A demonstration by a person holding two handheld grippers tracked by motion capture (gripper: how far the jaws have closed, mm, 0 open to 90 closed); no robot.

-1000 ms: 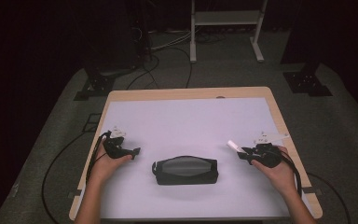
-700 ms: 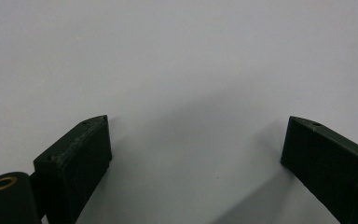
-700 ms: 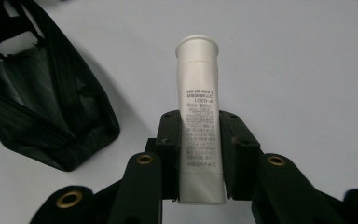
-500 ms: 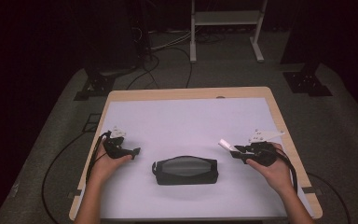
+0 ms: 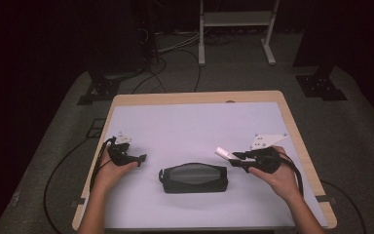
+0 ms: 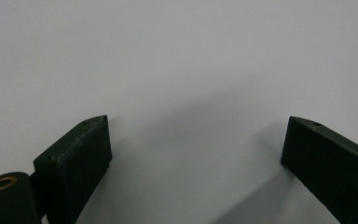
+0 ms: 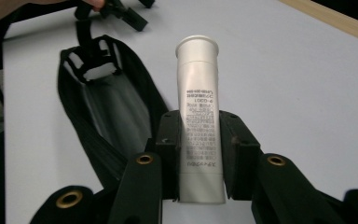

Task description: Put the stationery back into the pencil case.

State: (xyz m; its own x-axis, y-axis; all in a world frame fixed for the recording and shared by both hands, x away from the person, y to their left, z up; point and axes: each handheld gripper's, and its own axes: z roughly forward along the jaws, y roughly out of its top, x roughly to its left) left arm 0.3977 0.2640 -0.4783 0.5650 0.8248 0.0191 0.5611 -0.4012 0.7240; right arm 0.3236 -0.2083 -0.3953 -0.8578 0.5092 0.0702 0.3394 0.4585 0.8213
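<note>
- On the lavender table top (image 5: 190, 122), a black zip pouch (image 5: 194, 177) is laid flat at the near centre, long side across; in the right gripper view its zip mouth looks parted.
- Right gripper (image 5: 234, 157) is clamped on a white tube (image 7: 199, 116), held about mid-body, cap end pointed left toward the pouch; the tube is off the table, just right of and slightly beyond the pouch's right end.
- Left gripper (image 5: 139, 158) is rested on the table left of the pouch, jaws spread wide, nothing between them; bare surface is seen past its jaws in the left gripper view.
- Step judged: tube to be slid into the pouch.
- Risks, judged:
  - pouch is not pinned by the left gripper, so it could be shoved left by the tube's cap.
  - cap rim could be caught on the zip edge if the mouth is too narrow.
  - tube is soft-walled; it could be pivoted or squeezed out of the pads if pushed against resistance.
</note>
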